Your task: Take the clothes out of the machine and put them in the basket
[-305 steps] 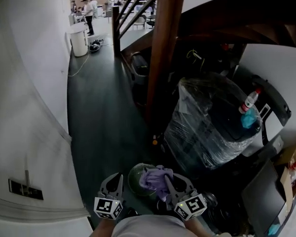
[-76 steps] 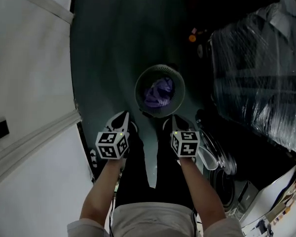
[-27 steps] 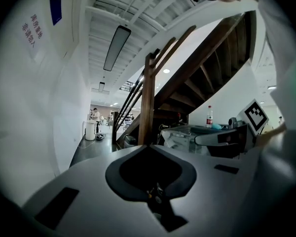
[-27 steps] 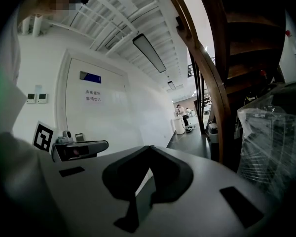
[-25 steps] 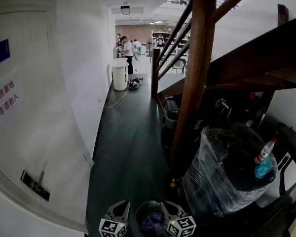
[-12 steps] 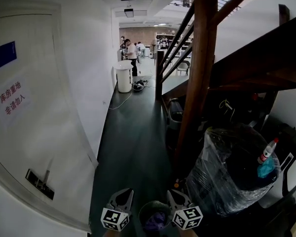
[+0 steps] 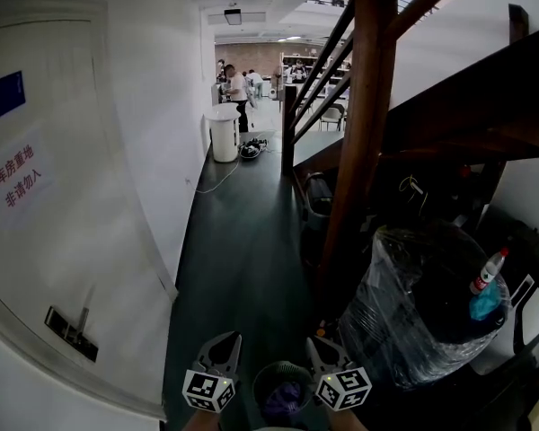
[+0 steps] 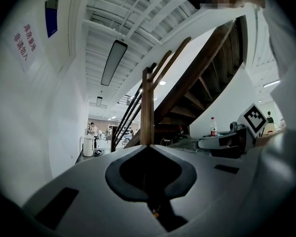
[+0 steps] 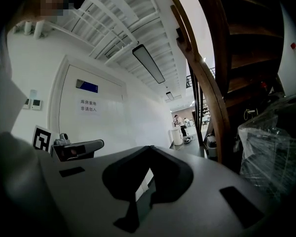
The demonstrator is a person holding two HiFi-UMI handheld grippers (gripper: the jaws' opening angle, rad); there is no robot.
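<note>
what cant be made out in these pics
Washing machine: in no view, so nothing shows where it stands.
Basket: head view, cut off by the bottom edge; how much purple clothing it holds is unclear.
Plastic-wrapped bundle: head view, the wrap hides its contents.
People down the corridor: head view, too small for detail.

Light: you get brightness behind the wooden post (image 7: 359,133) — right of it murky | edges: fisheye-bent, vignetted

Left hand-held gripper (image 7: 226,339) and right hand-held gripper (image 7: 316,341) sit side by side at 6 o'clock, level, pointing toward 12 o'clock, each with its jaws closed together.
</note>
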